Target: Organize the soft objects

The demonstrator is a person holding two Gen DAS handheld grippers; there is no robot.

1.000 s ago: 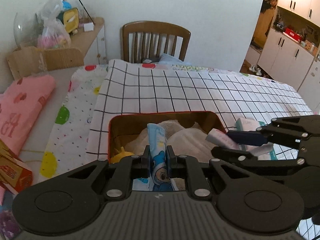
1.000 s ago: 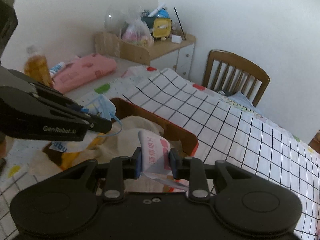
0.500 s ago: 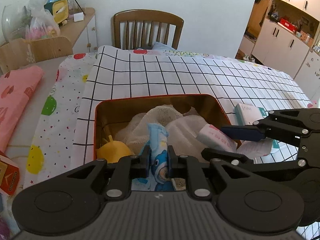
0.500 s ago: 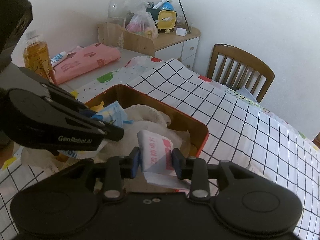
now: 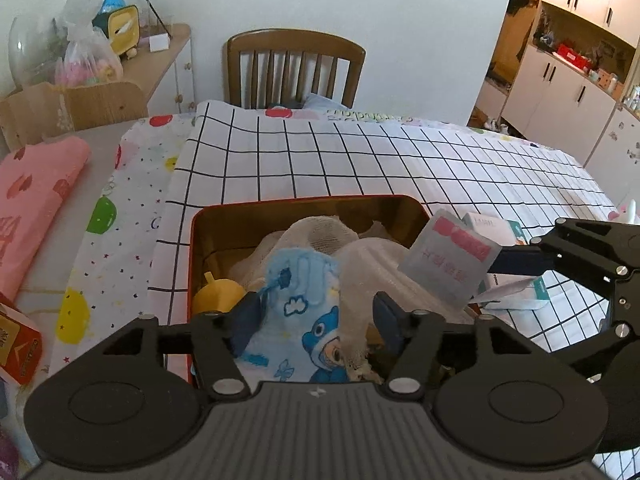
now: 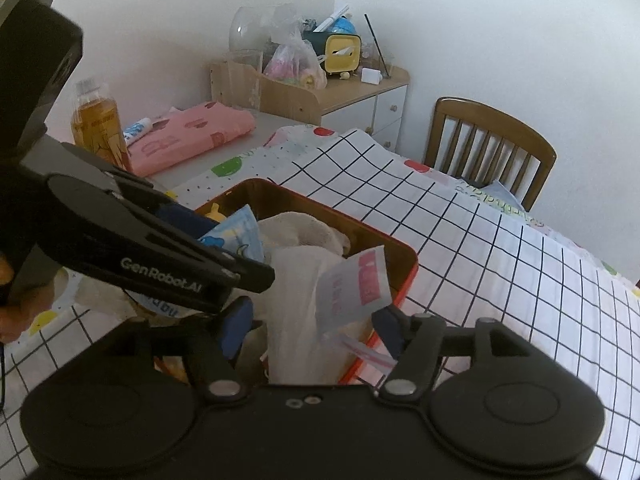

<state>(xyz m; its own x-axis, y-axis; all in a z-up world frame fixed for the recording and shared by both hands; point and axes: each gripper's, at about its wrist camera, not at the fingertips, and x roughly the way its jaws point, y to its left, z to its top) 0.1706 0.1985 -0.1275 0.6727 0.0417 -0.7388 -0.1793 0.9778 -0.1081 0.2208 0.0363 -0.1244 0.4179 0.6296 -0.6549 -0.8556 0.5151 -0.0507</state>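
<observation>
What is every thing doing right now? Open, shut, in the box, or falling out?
Left gripper: jaws opening, blue cartoon cloth between them, not pinched.
Right gripper: jaws opening, pink-and-white packet loose between them.
Red tin box: lidless, full.
White mesh cloth: heaped inside the box.
Pink-and-white packet: tilted over the box's rim.

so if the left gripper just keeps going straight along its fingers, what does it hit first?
Probably the blue cartoon cloth: it lies right between the opening fingers of the left gripper, pads clear of it, atop the white gauze in the red-rimmed box. Depth is unclear.
</observation>
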